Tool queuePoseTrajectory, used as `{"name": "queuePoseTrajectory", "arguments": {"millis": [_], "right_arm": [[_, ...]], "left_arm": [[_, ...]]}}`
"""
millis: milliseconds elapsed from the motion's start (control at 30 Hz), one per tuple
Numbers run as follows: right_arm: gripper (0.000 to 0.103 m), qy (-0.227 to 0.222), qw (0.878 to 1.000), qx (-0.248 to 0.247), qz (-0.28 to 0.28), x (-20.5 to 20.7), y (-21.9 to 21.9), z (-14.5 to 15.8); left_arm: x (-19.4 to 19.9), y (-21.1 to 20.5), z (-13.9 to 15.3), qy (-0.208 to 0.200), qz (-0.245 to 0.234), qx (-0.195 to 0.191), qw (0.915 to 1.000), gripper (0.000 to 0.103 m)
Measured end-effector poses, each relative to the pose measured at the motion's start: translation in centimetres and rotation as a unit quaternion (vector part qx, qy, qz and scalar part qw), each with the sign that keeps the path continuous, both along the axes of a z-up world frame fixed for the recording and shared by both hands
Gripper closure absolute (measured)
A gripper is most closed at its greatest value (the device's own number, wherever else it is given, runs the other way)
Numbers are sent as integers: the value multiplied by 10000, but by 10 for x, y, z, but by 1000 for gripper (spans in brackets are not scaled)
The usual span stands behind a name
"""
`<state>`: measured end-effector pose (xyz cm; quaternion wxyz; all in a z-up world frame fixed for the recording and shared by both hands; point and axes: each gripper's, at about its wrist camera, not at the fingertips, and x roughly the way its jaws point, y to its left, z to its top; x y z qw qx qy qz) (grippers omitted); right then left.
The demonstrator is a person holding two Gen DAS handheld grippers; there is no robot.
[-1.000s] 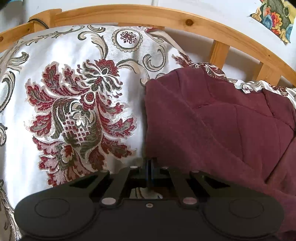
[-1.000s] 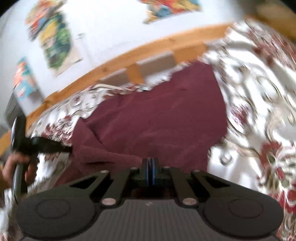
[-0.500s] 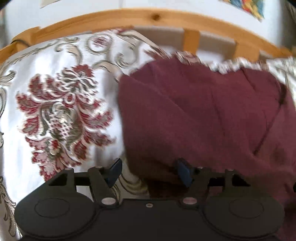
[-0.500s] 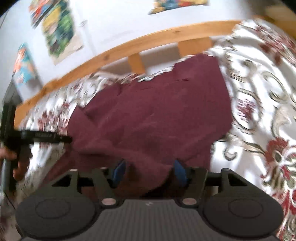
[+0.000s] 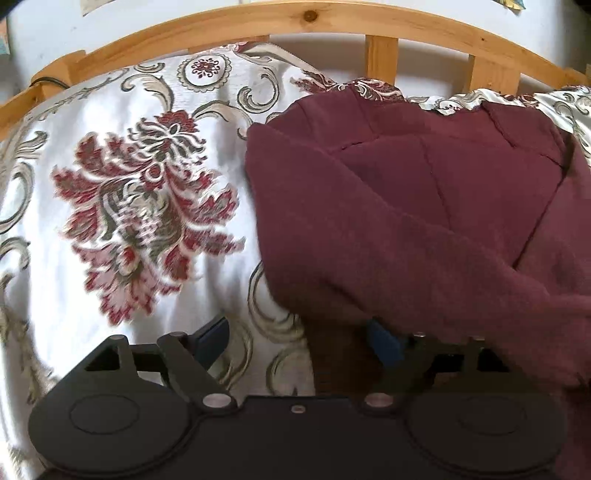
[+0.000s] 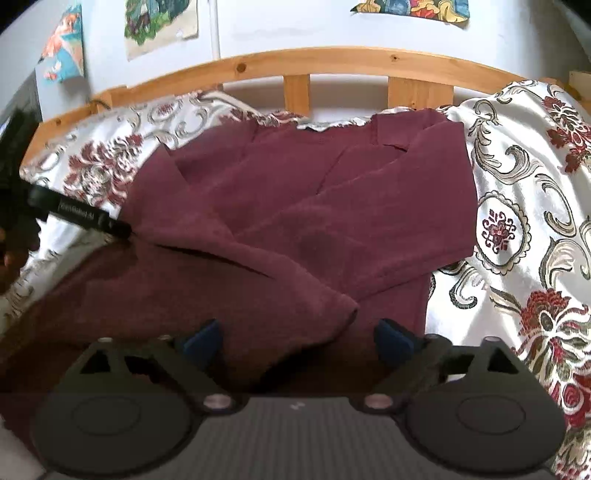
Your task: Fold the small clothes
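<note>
A maroon long-sleeved garment (image 6: 295, 206) lies on the flowered bedspread (image 6: 524, 206), both sleeves folded in across its body. It also shows in the left wrist view (image 5: 406, 206). My left gripper (image 5: 295, 338) is open at the garment's left edge; a fold of cloth drapes over its right finger. My right gripper (image 6: 297, 338) is open and empty over the garment's near hem. The left gripper's finger (image 6: 81, 218) shows in the right wrist view at the garment's left side.
A wooden bed rail (image 6: 332, 62) with slats runs along the far side, with a white wall and posters (image 6: 159, 26) behind it. The bedspread (image 5: 129, 206) stretches to the left and right of the garment.
Both grippers were shut a second ago and have opened wide, letting go of the garment. The folded sleeves now lie loose on the body. Both cameras have pulled back slightly.
</note>
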<state>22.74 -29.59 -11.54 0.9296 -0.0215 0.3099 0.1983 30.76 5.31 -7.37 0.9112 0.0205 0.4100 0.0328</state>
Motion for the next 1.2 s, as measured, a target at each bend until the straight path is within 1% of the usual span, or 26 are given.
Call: {"name": "queuePoseTrajectory", "arguments": {"millis": [67,133,200,267,333,400,467,533,600,667,700,800,933,967,1033,1133,1167,1200], "right_arm": [[0,-122,9997,170,162,-10,-3,7],[0,-264,9985,311,370,-22,-4,16],[0,-399,9979,260,439,-34,-3,25],[0,-483,9978,134,440,-44,1,32],[0,-559,9975,119,404,-51,4,37],[0,-613,9971,154,419,-56,8,40],[0,-624,9968,188,455,-52,13,43],[0,-591,9965,284,518,-38,20,49],[7,-579,9955,397,639,-17,30,54],[42,-450,9944,477,828,10,45,57],[47,-341,9942,445,918,26,55,58],[47,-300,9931,357,1078,59,81,59],[47,-82,9892,151,1453,92,110,54],[49,19,9878,43,1554,99,117,50],[58,157,9875,-148,1563,106,126,43],[58,107,9874,-467,1506,110,131,35],[60,138,9864,-516,1555,112,132,32],[67,196,9855,-544,1595,113,133,29]], "left_arm": [[-14,-3,7,-100,-26,57,9999,17],[-34,-3,16,-336,-99,56,9994,9],[-55,-3,25,-564,-207,52,9982,3],[-75,-4,31,-704,-405,113,9966,2],[-91,-6,34,-701,-581,240,9956,2],[-101,-6,33,-678,-648,313,9951,2],[-107,-1,29,-678,-634,258,9954,2],[-106,4,24,-638,-552,212,9962,2],[-101,9,19,-624,-443,185,9969,2],[-90,14,16,-647,-345,104,9973,2],[-82,16,15,-664,-296,55,9973,2],[-56,22,10,-687,-73,-140,9975,2],[-22,27,4,-720,186,-476,9961,2],[-16,28,2,-711,248,-494,9959,2],[-5,31,-4,-721,419,-522,9951,2],[5,37,-11,-578,480,-704,9947,3],[6,38,-12,-560,473,-790,9942,3],[6,39,-13,-549,438,-849,9939,3]]}}
